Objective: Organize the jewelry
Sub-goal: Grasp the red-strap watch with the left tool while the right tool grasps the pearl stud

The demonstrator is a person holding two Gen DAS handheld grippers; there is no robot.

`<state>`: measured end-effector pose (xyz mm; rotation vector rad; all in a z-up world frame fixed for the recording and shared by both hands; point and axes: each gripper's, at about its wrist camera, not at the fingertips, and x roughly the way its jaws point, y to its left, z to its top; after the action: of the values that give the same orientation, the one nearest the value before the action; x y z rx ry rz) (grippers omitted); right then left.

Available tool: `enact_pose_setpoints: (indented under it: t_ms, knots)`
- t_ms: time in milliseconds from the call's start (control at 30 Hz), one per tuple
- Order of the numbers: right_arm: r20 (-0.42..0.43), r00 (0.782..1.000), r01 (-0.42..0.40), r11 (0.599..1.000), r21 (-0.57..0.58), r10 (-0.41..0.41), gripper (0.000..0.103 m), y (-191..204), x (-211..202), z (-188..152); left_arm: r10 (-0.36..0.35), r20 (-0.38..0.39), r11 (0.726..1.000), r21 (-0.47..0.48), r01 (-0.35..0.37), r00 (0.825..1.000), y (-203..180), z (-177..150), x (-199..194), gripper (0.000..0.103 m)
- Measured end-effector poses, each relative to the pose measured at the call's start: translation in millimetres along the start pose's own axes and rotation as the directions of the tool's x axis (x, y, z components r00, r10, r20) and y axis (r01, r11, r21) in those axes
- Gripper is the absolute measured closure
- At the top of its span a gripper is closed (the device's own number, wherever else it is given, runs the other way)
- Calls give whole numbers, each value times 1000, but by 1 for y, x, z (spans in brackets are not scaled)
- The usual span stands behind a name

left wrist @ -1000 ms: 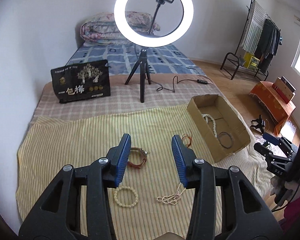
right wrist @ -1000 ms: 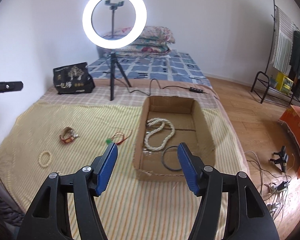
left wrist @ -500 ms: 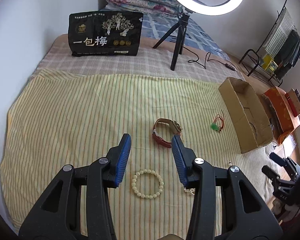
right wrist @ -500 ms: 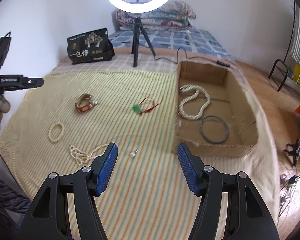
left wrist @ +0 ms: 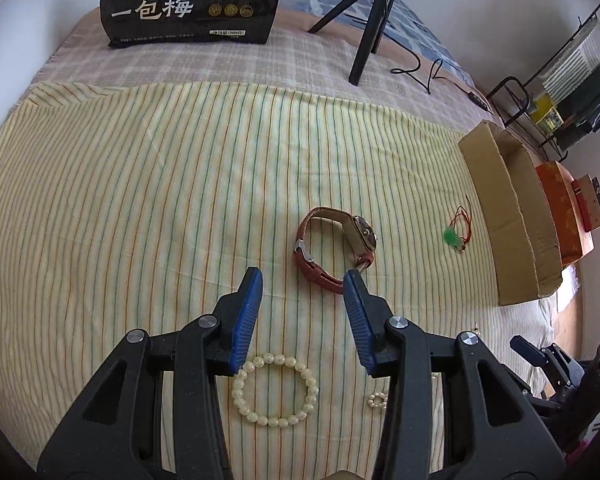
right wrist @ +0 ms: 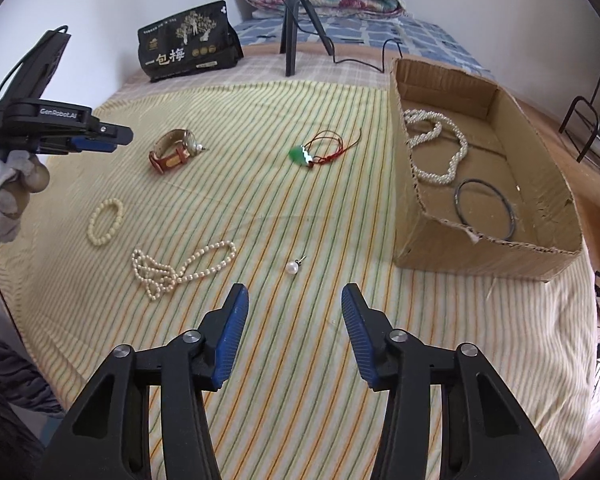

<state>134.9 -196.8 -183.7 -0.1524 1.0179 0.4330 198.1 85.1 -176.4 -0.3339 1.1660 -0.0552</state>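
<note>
Left tongs [left wrist: 303, 278] hang apart and empty over the striped sheet [left wrist: 160, 184] on the bed, the watch [left wrist: 336, 248] just ahead of their tips and the bead bracelet [left wrist: 276, 390] below them. That watch looks stiff at the case, springy in its leather strap; the strap loop seems the place to pinch. Right tongs [right wrist: 295, 294] are closing on nothing, with the pearl earring [right wrist: 292, 267] just beyond the tips: tiny, round, probably slippery, likely to roll. The pearl necklace [right wrist: 180, 270] beside it lies limp and will drape. The green pendant [right wrist: 300, 155] on red cord waits farther off. Cardboard box [right wrist: 476, 256] at right holds a twisted pearl rope [right wrist: 436, 148] and a dark bangle [right wrist: 485, 208].
</note>
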Motion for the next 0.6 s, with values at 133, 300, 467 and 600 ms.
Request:
enact_pose_setpoints:
  t_ms: [133, 300, 467, 600]
  knots:
    - [-29, 999, -18, 1000, -4, 18, 70, 0, 13, 3, -4, -24, 1000, -31, 4, 1000, 3, 6, 16, 60]
    - [-53, 998, -19, 1000, -1, 19, 72, -3, 24, 5, -15, -35, 998, -61, 13, 999, 8, 12, 25, 60]
    - [-59, 997, -50, 998, 41, 52, 78, -9, 31, 9, -23, -48, 997, -77, 19, 999, 11, 15, 32, 60]
    - [-68, 997, -39, 999, 25, 41, 78, -4, 37, 15, -15, -57, 998, -65, 11, 998, 8, 15, 38, 60]
